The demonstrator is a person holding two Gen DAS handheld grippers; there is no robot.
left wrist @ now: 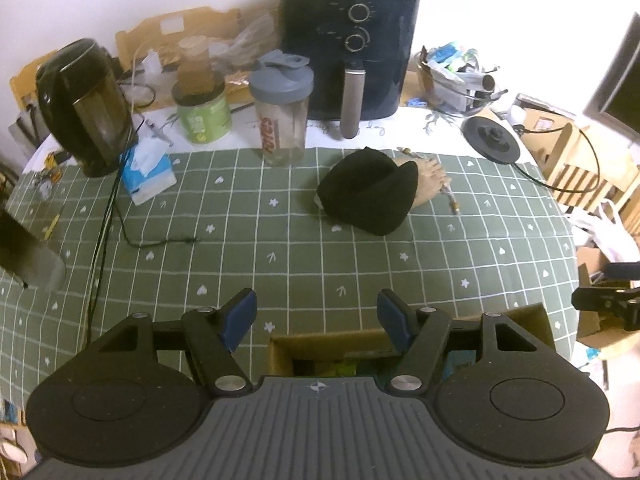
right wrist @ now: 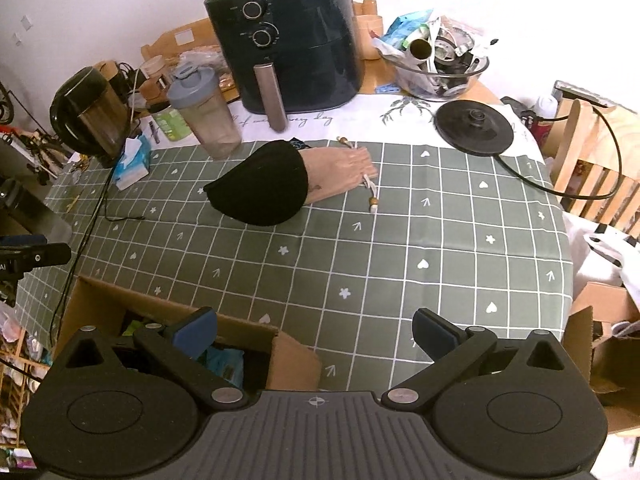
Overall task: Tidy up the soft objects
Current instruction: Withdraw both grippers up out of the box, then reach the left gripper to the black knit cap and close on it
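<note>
A round table stands by a white wall, and a green checked cloth (right wrist: 400,240) covers most of it. At the back of the table there are many things: a dark air fryer (right wrist: 292,36), a shaker bottle with a grey lid (left wrist: 282,116), a black kettle (left wrist: 86,108), its round base (right wrist: 474,126) with a cable, a tissue pack (left wrist: 148,170), a green jar (left wrist: 204,114) and a glass bowl full of small items (right wrist: 438,64). A thin black cord (left wrist: 160,242) lies on the cloth to the left.

The black soft cap (right wrist: 262,184) lies in the middle of the cloth, in front of the air fryer and just beside the bottle. It lies partly over a beige drawstring pouch (right wrist: 340,174). In the right wrist view the long axis of the cap goes from lower left to upper right, and the pouch comes out from its right end, with the beaded strings on the far right.

A cardboard box (right wrist: 288,350) stands open at the near edge, with some colourful things inside. The left gripper (left wrist: 318,316) hangs over the box with its fingers apart and holds nothing. The right gripper (right wrist: 316,334) is just right of the box, also wide apart and empty. Nothing stands between the grippers and the cap.
</note>
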